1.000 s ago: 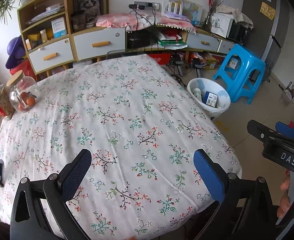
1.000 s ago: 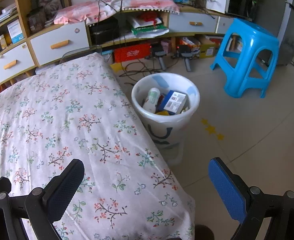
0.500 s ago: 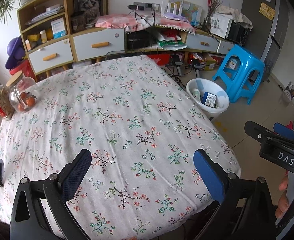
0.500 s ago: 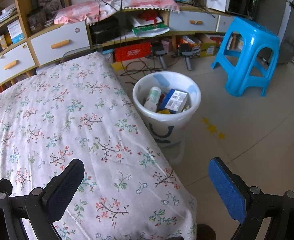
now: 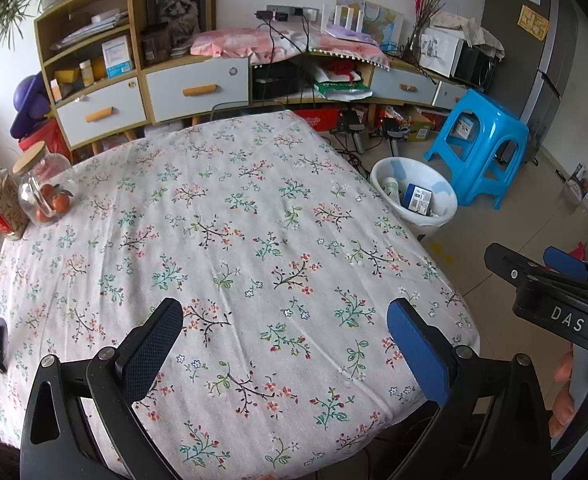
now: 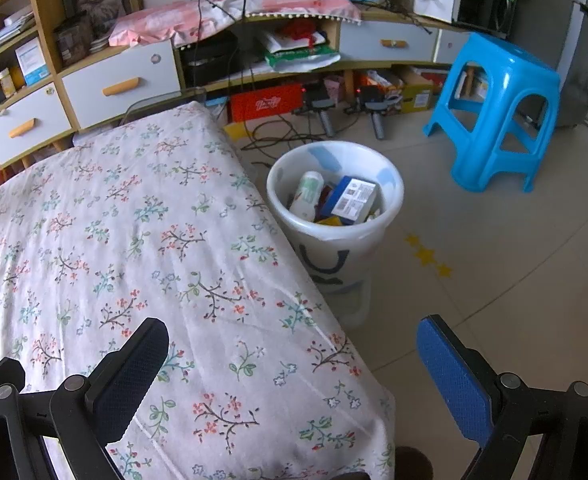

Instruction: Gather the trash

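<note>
Both my tools gape wide and empty, the right tool over the counter edge nearer the white bin, which stands ahead on the floor holding a bottle and box, the left tool well apart from it

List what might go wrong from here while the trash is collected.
1. The white bin already holds a bottle and a box near its rim; more trash may spill.
2. Two glass jars stand at the table's edge; a sweep could knock them off.
3. Both tongs, left and right, are open and empty.
</note>
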A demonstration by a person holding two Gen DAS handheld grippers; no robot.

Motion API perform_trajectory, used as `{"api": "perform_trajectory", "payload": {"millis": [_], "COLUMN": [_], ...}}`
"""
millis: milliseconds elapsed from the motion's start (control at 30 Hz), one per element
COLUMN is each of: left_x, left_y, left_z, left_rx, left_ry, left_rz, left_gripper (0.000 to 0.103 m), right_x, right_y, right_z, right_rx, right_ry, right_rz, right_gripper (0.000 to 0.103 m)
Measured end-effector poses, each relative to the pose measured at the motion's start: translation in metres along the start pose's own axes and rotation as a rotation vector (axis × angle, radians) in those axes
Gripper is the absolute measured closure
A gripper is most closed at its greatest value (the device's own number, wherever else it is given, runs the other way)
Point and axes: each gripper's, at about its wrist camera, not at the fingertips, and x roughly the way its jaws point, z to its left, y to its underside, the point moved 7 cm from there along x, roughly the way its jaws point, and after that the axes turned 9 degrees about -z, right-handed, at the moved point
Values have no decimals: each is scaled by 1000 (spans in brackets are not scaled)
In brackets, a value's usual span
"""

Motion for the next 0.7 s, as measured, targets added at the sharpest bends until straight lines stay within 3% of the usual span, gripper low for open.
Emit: {"api": "perform_trajectory", "payload": {"millis": [700], "left_x": [3], "left_y": [-1], "left_z": [7], "left_rx": [-15], "left_ry": [-20], "left_rz": [-8], "left_gripper": [0], "right_x": [1], "right_y": [0], "right_z": [0], "right_rx": [-1], "right_ry": [0], "right_rz": [0], "right_gripper": [1]}}
